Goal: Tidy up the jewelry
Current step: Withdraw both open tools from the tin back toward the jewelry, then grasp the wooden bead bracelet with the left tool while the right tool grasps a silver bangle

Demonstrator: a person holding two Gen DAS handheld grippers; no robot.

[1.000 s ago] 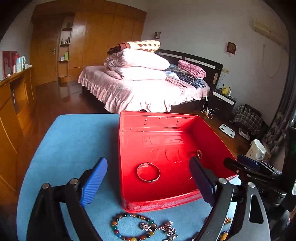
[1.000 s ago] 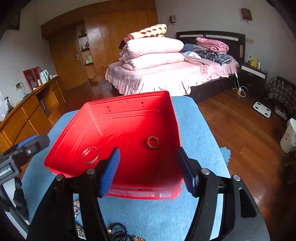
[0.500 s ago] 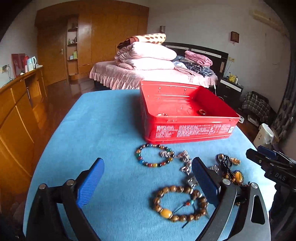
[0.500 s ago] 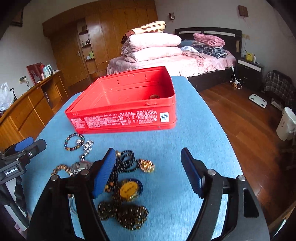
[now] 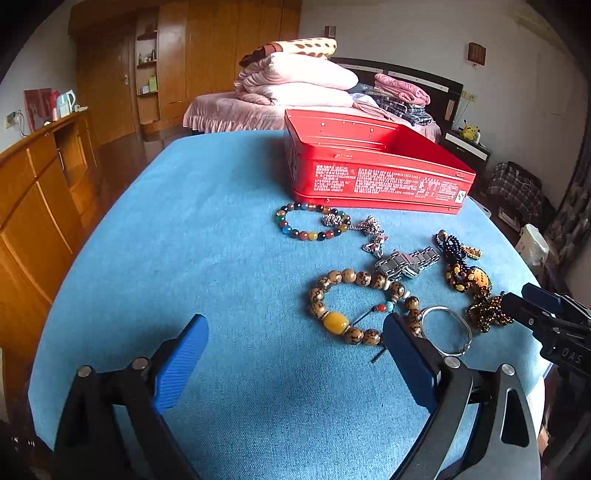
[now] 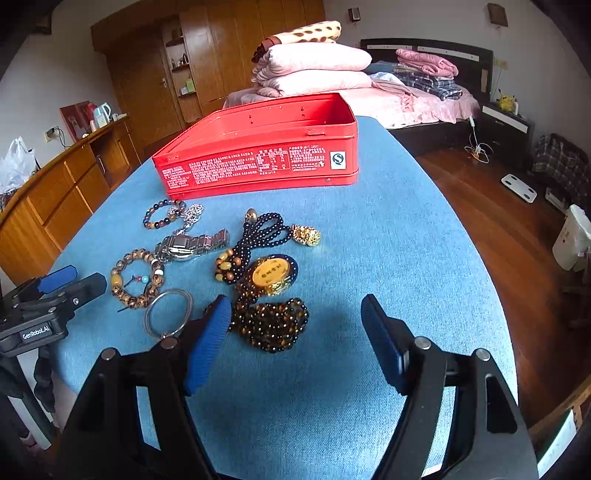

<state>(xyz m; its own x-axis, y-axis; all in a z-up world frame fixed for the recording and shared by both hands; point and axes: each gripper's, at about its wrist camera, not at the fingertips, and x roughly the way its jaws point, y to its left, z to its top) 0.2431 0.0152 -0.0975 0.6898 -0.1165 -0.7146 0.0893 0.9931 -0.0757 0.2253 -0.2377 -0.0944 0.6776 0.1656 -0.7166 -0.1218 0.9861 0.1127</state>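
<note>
Blue tabletop (image 5: 221, 229); red tin (image 5: 376, 177); scattered jewelry (image 6: 266, 273)

The right gripper (image 6: 295, 321) hung with jaws spread and empty over the table (image 6: 388, 236); beaded necklaces (image 6: 271, 323) lay at its eleven o'clock, the red tin (image 6: 266, 162) at twelve.

Bedroom: wooden wardrobe (image 6: 207, 51), pink bed (image 6: 406, 107), seemingly daylit white walls (image 6: 424, 22)
</note>
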